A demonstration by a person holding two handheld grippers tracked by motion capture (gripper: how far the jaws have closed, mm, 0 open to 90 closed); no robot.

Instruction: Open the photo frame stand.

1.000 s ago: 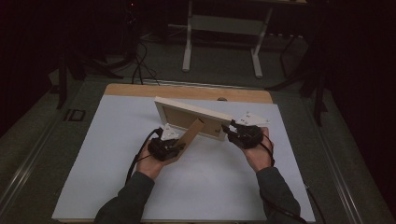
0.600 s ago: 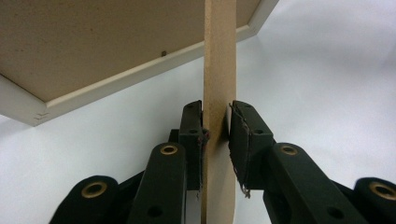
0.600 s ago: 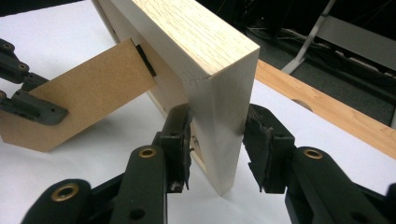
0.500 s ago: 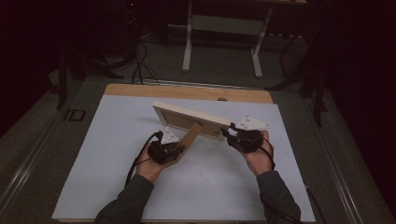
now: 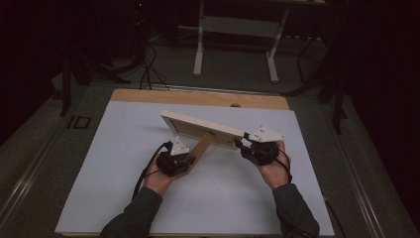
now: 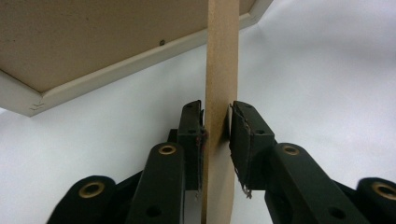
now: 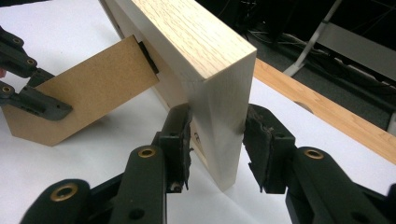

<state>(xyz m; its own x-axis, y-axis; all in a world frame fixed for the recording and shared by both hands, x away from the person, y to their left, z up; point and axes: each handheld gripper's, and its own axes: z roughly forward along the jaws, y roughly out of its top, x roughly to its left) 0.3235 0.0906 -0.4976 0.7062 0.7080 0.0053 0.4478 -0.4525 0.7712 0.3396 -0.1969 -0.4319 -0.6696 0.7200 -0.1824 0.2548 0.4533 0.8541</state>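
Your left gripper (image 5: 182, 161) is clamped on the stand (image 5: 199, 151), the brown fibreboard leg hinged to the back of the frame (image 5: 203, 128); in the left gripper view both pads (image 6: 194, 135) press flat on the stand (image 6: 220, 93) edge-on, one each side, jaws set narrow with the board filling the gap; jaws have just been opening a touch, board between them and the pads on it; your right gripper (image 5: 247, 146) grips the frame's right end; in the right gripper view the jaws straddle the pale wood corner (image 7: 219, 116), left pad (image 7: 180, 140) on the back face, right pad on the front, spread to the wood's thickness; frame sits mid-table on the white sheet (image 5: 124, 168), tilted, long edge running from 10 o'clock down to 4 o'clock in the high view, left end farther from you, back panel facing you; stand angles off the back towards 7 o'clock, down to your left hand (image 5: 158, 178); its outer end lies just above or on the sheet, can't tell which; right hand (image 5: 273, 168) at 4 o'clock of the frame, left hand at 7 o'clock, well apart; wood table edge (image 5: 148, 95) shows at 12 o'clock beyond the sheet; grey plate (image 5: 266, 134) tops the right gripper.
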